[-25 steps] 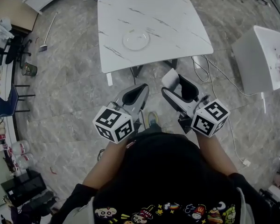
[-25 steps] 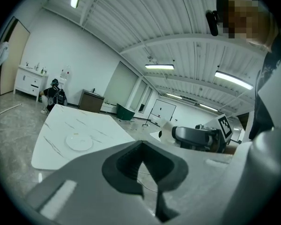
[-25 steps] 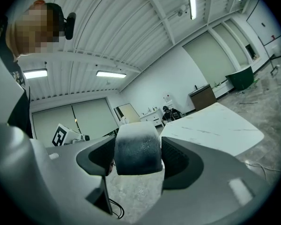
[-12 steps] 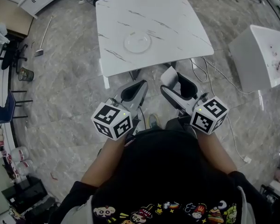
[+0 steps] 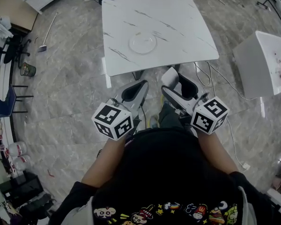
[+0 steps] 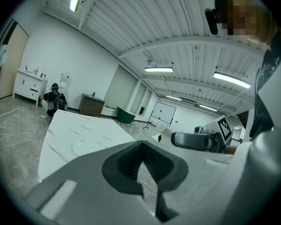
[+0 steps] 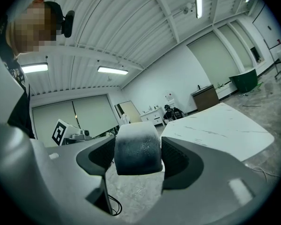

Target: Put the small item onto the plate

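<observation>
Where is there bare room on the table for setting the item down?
The plate looks empty, and the marble table is bare all round it, widest toward its right edge. Nothing crowds the tabletop; clutter sits on the floor far left.

2 grippers: left gripper (image 5: 138,87) & right gripper (image 5: 174,83). 1 small item (image 5: 169,77). 1 plate (image 5: 142,44). 2 tables: marble table (image 5: 178,18) at 12 o'clock, white table (image 5: 262,64) at 3 o'clock. 1 person (image 5: 168,182).
</observation>
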Tool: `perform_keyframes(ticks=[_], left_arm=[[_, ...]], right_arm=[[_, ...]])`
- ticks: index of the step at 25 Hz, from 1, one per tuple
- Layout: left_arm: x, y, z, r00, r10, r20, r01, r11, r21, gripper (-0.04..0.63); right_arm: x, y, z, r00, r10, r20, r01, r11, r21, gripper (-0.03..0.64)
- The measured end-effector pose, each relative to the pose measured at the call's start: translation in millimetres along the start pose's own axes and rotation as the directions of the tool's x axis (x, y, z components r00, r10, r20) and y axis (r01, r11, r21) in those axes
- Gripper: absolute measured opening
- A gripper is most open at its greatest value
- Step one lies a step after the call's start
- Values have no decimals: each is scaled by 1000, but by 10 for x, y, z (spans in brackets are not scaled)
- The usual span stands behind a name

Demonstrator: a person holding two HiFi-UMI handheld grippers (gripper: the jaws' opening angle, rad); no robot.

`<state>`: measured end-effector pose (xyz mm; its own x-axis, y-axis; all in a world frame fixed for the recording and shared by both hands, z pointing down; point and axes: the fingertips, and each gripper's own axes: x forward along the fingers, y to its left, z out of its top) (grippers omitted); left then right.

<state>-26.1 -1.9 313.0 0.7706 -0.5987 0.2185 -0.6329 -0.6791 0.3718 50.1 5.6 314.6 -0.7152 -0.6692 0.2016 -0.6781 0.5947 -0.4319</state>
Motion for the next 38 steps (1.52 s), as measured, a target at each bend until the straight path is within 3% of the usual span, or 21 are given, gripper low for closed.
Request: perform_keyframes(ticks=[20, 38], left_arm=[[564, 584, 28, 992, 128, -19, -129, 990, -58, 0], [1186, 1311, -51, 964, 261, -51, -266, 952, -154, 0]], right_arm=[[655, -781, 54, 986, 82, -143, -84, 996, -7, 333], [1457, -1479, 71, 936, 207, -285, -220, 975, -14, 333]])
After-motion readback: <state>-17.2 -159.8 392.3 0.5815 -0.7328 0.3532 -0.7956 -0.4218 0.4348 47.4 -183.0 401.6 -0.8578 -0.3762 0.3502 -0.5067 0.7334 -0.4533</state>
